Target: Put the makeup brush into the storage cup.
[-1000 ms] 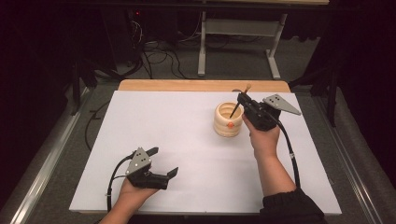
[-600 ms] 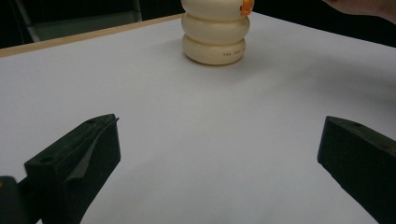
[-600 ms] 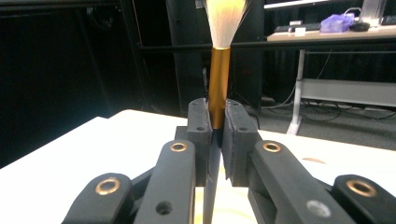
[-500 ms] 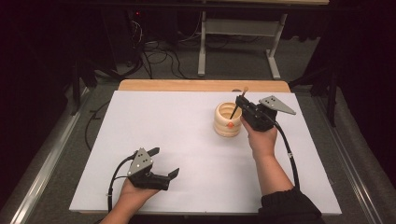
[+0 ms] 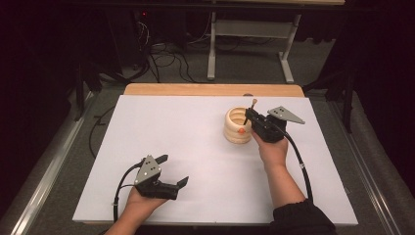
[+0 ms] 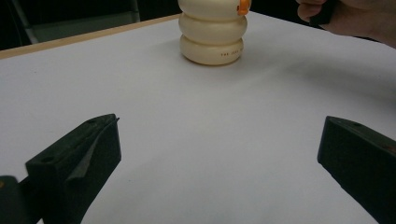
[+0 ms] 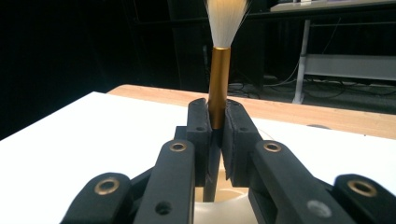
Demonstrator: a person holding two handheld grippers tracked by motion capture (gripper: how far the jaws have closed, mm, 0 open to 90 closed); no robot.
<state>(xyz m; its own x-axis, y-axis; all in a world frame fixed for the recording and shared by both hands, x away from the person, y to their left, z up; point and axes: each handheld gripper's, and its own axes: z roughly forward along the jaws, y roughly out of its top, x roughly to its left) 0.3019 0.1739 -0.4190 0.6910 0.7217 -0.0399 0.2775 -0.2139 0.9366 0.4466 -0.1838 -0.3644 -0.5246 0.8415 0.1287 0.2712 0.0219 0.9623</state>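
The right claw [image 7: 215, 126], pinching a brush [image 7: 218, 84] bristles-up, lowers its handle into the cream holder [image 5: 237, 126]; release remains. The left claw [image 5: 175, 170] rests spread on the table [image 5: 195, 127].

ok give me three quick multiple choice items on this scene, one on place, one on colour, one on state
1. Where is the brush?
A. flat on the white table
B. clamped upright in the right claw over the cream holder
C. in the left claw

2. What colour is the brush's metal collar?
A. gold
B. blue
C. silver

3. How does the left claw stand?
A. shut on the holder
B. shut on nothing
C. open, with nothing between its jaws

Key: 1 B, the right gripper view shows the jaws pressed on the brush above the holder's rim. 2 A, the collar is gold below white bristles. 3 C, the left gripper view shows the jaws wide apart over bare table.
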